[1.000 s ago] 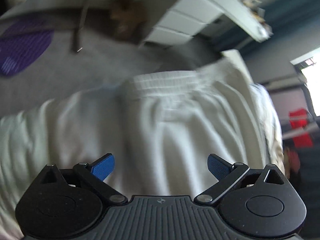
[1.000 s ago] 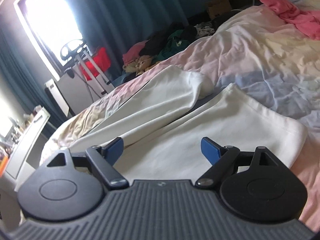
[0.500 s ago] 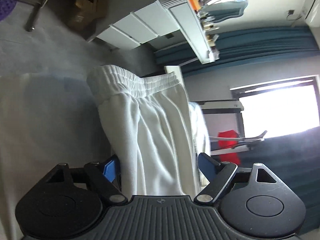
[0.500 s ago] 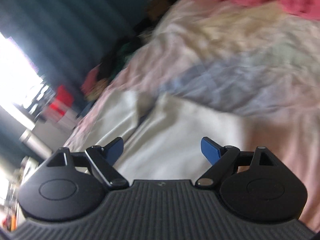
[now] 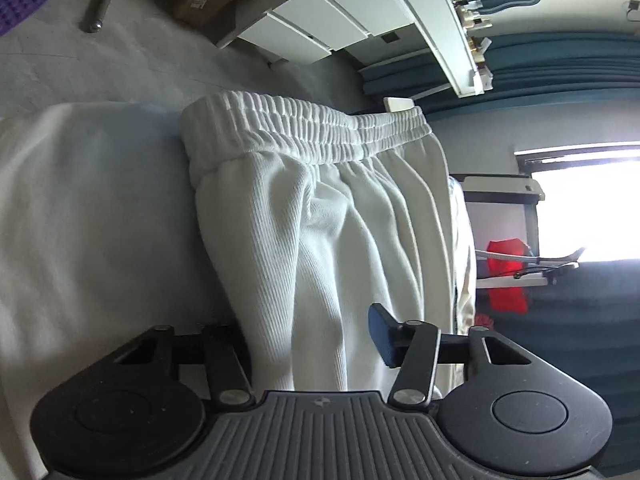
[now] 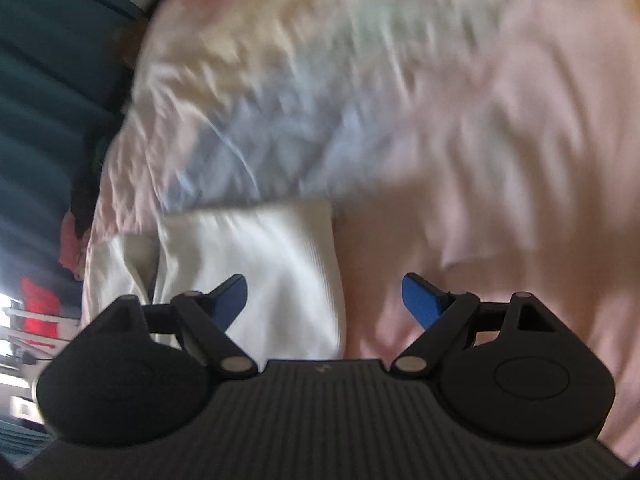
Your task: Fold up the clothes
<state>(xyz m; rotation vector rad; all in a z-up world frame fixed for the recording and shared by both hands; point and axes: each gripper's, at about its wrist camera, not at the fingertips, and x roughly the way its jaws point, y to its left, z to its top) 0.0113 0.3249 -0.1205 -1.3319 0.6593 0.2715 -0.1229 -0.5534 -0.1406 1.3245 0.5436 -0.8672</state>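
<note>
White ribbed-knit sweatpants (image 5: 320,240) lay on the pastel bed sheet (image 6: 480,120), soft and floppy. Left gripper (image 5: 316,332) straddled a fabric fold, closure unclear. Right gripper (image 6: 324,300) gaped over a leg; grab the elastic waistband (image 5: 304,128).

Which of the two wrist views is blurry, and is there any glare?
Right wrist view: motion blur smears the bedspread and white pants; only the right gripper is sharp. Left wrist view: crisp, but the window is blown out.

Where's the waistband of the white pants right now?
Left wrist view, upper centre: the waistband runs across the frame, ahead of the left hand-held gripper, below the white drawers.
</note>
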